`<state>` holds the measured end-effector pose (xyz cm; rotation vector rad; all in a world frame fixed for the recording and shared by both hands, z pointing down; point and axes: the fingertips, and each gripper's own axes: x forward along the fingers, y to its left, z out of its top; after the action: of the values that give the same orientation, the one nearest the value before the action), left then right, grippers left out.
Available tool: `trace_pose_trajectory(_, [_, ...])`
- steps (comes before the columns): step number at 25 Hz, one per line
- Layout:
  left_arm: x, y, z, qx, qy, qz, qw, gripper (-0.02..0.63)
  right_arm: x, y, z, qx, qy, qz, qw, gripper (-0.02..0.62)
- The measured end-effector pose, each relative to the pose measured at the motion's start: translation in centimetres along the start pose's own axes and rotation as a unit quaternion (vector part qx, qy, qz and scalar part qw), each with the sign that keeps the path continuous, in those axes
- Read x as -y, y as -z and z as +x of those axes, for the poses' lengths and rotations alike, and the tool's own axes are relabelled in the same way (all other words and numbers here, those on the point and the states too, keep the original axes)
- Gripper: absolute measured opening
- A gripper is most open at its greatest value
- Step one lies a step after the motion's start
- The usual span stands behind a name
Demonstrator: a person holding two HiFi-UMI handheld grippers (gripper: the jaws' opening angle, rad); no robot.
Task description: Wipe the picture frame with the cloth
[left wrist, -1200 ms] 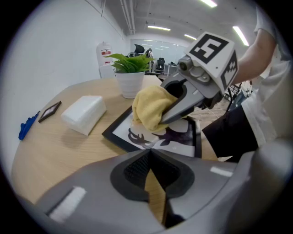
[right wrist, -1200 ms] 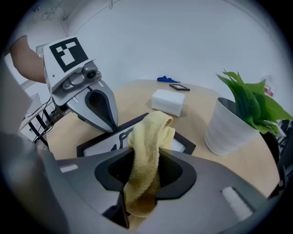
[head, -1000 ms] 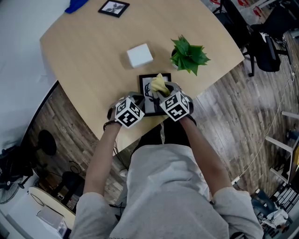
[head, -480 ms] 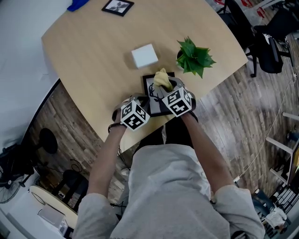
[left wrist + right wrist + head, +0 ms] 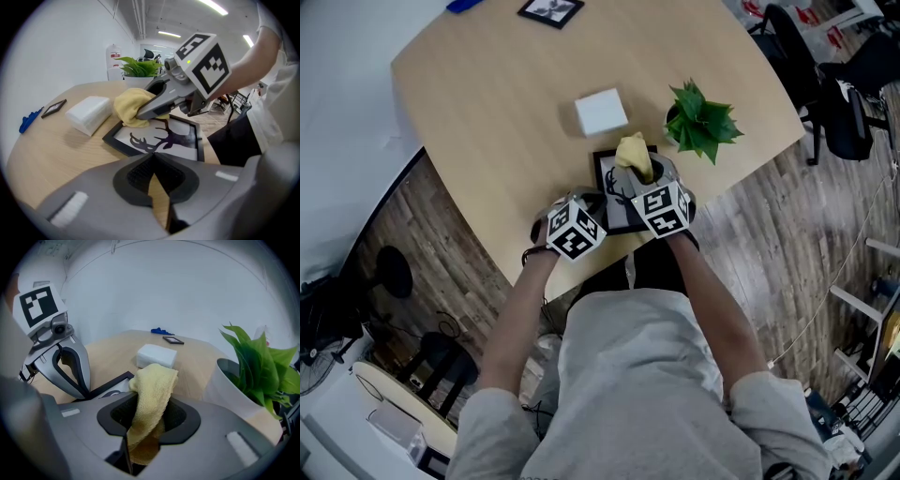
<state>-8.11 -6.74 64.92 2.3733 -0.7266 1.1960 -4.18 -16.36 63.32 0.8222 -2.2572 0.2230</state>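
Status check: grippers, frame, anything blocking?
Left gripper shut, empty, tips by the picture frame edge. Right gripper shut on yellow cloth, which rests on the frame's far end. Potted plant and white box close beyond; neither blocks.

A rounded bench (image 5: 487, 103) of pale wood stands on a floor of grey-brown wood planks (image 5: 750, 225). A plain white wall (image 5: 61, 51) runs close along its far side. Long strip lights (image 5: 169, 34) glow on the white ceiling, and the light is even. A dark office chair (image 5: 844, 103) stands off the bench's far right corner. Dark gear and cables (image 5: 337, 319) lie on the floor to the left.
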Motion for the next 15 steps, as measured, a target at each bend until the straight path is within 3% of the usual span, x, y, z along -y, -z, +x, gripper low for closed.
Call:
trace_pose_trajectory(10, [0.0,-0.3,0.1,0.007,-0.009,0.004,0.9999,0.052,0.8,-2.0,0.3,0.028,0.014,-0.011,0.999,0.117])
trace_pose_trajectory(15, [-0.1,-0.2,0.3,0.009,0.002,-0.008,0.9999,0.052,0.1,-1.5,1.7,-0.007,-0.017,-0.011,1.0,0.117])
